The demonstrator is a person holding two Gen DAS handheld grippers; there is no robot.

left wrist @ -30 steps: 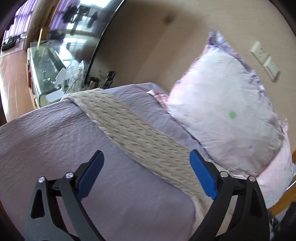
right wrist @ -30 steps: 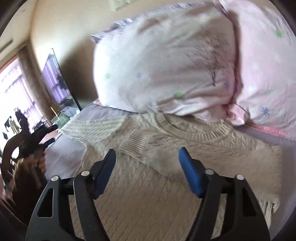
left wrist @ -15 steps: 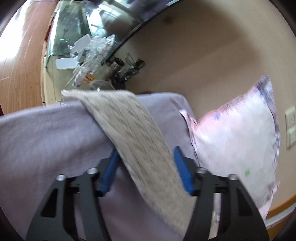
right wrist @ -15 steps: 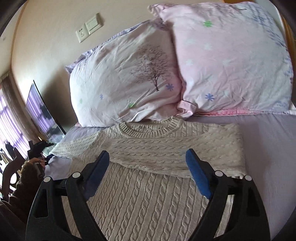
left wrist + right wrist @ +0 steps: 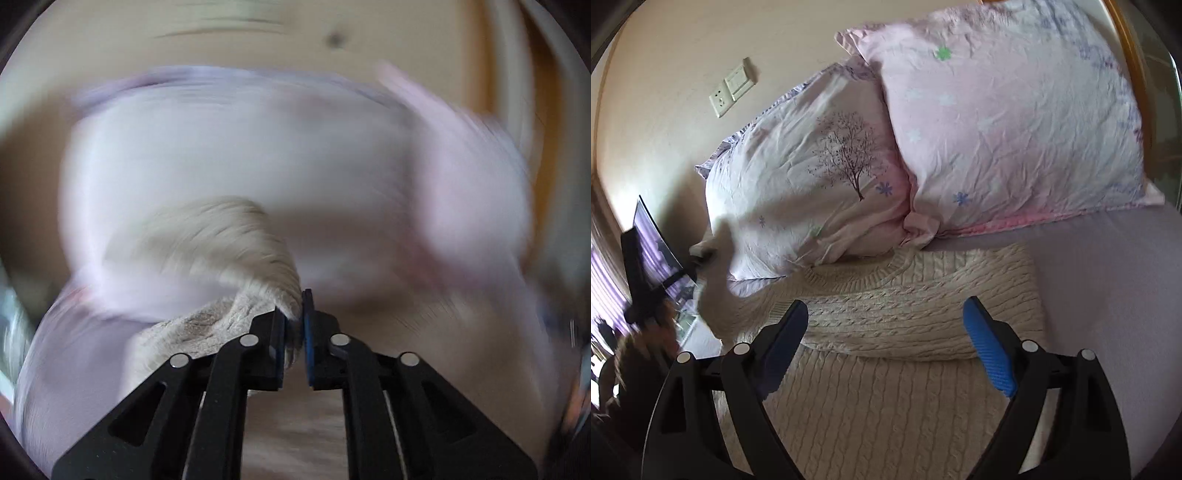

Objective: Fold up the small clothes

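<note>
A cream cable-knit sweater (image 5: 897, 314) lies on the lilac bed sheet (image 5: 1108, 277), collar toward the pillows, its right sleeve folded across the chest. My left gripper (image 5: 293, 321) is shut on the left sleeve (image 5: 229, 258) and holds it lifted; that view is motion-blurred. The raised sleeve (image 5: 718, 280) and the left gripper (image 5: 698, 254) also show at the left of the right wrist view. My right gripper (image 5: 886, 347) is open and empty, hovering over the sweater's body.
Two pink-and-white pillows (image 5: 997, 122) lean against the wall at the head of the bed. A wall switch and socket (image 5: 733, 86) sit above them. A dark screen (image 5: 653, 243) stands at far left. A wooden bed frame edge (image 5: 1126, 48) is at right.
My left gripper closed on the sleeve, lifted it and swung toward the pillows. My right gripper drew back slightly, still open over the sweater.
</note>
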